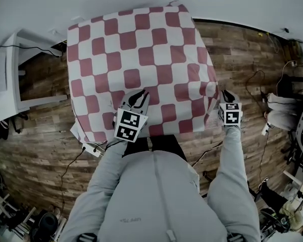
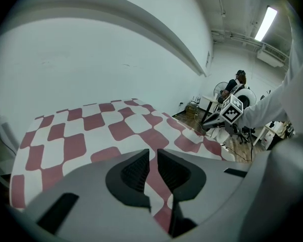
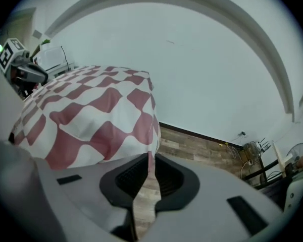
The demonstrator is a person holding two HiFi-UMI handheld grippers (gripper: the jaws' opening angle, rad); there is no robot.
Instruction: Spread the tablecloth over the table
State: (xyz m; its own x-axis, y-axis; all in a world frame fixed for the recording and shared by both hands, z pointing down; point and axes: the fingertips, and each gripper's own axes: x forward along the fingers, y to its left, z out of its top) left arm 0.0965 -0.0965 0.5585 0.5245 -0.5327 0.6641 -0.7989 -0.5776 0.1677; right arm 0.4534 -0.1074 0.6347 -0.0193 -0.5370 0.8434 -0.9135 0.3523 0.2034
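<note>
A red-and-white checked tablecloth [image 1: 141, 49] lies over the table and hangs down its near and right sides. My left gripper [image 1: 137, 99] rests on the cloth at the near edge, left of centre. In the left gripper view its jaws [image 2: 153, 168] stand narrowly apart with a fold of the cloth [image 2: 91, 130] between the pads. My right gripper [image 1: 226, 96] is at the cloth's near right corner. In the right gripper view its jaws [image 3: 151, 168] are shut on the thin hanging edge of the cloth [image 3: 91, 110], above the wooden floor.
The table stands against a white wall on a wooden floor [image 1: 232, 49]. A white desk [image 1: 5, 84] is at the left. A power strip [image 1: 93, 149] with cables lies by the near left corner. Chairs and clutter [image 1: 293, 135] fill the right; a person [image 2: 238, 79] sits far off.
</note>
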